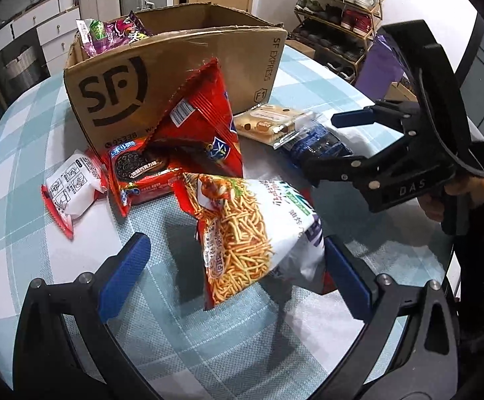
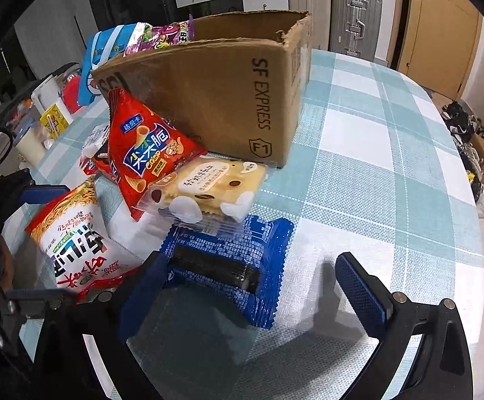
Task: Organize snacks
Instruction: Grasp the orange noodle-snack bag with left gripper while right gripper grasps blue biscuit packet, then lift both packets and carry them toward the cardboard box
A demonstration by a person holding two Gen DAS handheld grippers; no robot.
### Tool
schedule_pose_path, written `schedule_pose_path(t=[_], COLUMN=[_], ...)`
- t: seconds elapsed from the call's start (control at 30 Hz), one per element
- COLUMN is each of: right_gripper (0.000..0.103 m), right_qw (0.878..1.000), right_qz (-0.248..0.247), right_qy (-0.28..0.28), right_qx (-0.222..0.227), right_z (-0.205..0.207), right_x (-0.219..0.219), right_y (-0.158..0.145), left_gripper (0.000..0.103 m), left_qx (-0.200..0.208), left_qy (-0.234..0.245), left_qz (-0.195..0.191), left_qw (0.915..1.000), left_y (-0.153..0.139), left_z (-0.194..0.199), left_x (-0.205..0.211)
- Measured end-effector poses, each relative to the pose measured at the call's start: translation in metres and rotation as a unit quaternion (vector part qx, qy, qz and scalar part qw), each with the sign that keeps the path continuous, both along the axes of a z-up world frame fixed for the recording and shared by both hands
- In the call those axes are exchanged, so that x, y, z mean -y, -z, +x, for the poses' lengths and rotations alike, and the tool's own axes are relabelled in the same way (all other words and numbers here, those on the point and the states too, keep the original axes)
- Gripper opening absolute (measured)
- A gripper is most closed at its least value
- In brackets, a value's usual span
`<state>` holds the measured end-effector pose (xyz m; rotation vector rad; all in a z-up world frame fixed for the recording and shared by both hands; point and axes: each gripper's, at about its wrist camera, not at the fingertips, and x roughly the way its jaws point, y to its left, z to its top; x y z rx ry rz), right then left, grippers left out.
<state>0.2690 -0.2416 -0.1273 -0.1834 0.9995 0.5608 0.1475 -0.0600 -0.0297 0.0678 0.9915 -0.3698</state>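
A cardboard box (image 1: 175,76) (image 2: 228,100) stands on the table with purple and green snack packs (image 1: 115,31) in its left end. In front of it lie a red cone-crisp bag (image 1: 205,116) (image 2: 145,146), a red cookie pack (image 1: 141,170), a small white pack (image 1: 71,186) and a beige cracker pack (image 1: 268,123) (image 2: 208,183). My left gripper (image 1: 235,276) (image 2: 41,243) is open around a noodle-snack bag (image 1: 242,233) (image 2: 71,233). My right gripper (image 2: 252,286) (image 1: 335,140) is open around a blue cookie pack (image 2: 228,250) (image 1: 315,140), its left finger at the pack's edge.
A plaid cloth covers the round table (image 2: 375,166), bare to the right of the box. A mug and small items (image 2: 48,113) crowd the table's far left edge. Suitcases (image 2: 355,16) and a shoe rack (image 1: 338,10) stand behind. A person's hand (image 1: 468,186) holds the right gripper.
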Motion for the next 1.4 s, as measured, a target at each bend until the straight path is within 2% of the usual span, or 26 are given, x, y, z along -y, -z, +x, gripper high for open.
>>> schedule_pose_path(t=[0.17,0.3,0.47,0.57,0.77,0.93,1.0,1.07,1.13,1.4], right_gripper=[0.086,0.078,0.055,0.048,0.046,0.046,0.046,0.046,0.046,0.046], right_qw=[1.0,0.999,0.999,0.998,0.996,0.994,0.994,0.994,0.994,0.993], right_qz=[-0.001,-0.001,0.009,0.015,0.028,0.049,0.051,0.052,0.054,0.06], right_qy=[-0.021,-0.033,-0.052,-0.064,-0.089,-0.095,-0.093,-0.092,-0.093,-0.098], right_qx=[0.003,0.007,0.004,0.002,0.006,0.017,0.02,0.022,0.024,0.028], right_z=[-0.005,-0.009,-0.013,-0.016,-0.023,-0.027,-0.028,-0.028,-0.029,-0.031], right_x=[-0.01,-0.013,-0.012,-0.009,-0.005,-0.001,0.0,0.0,0.0,0.001], right_y=[0.0,-0.001,-0.005,-0.007,-0.014,-0.024,-0.026,-0.028,-0.029,-0.031], left_gripper=[0.102,0.102,0.102,0.101,0.098,0.084,0.077,0.064,0.058,0.056], left_qx=[-0.001,-0.003,-0.002,-0.003,-0.001,-0.009,-0.011,-0.014,-0.007,0.015], left_qy=[-0.002,-0.006,-0.014,-0.018,-0.021,-0.018,-0.017,-0.011,-0.012,-0.009], left_qz=[-0.001,-0.005,-0.013,-0.017,-0.041,-0.06,-0.07,-0.087,-0.078,-0.083], left_qw=[1.0,1.0,0.9998,0.9997,0.9989,0.998,0.9973,0.996,0.9969,0.9964], left_y=[0.0,0.005,0.004,0.003,0.001,0.004,0.005,0.004,0.003,-0.011], left_z=[-0.002,0.001,0.003,0.004,0.003,0.004,0.005,0.004,0.003,-0.003], left_x=[0.001,0.003,-0.001,-0.004,-0.01,-0.01,-0.01,-0.01,-0.01,-0.013])
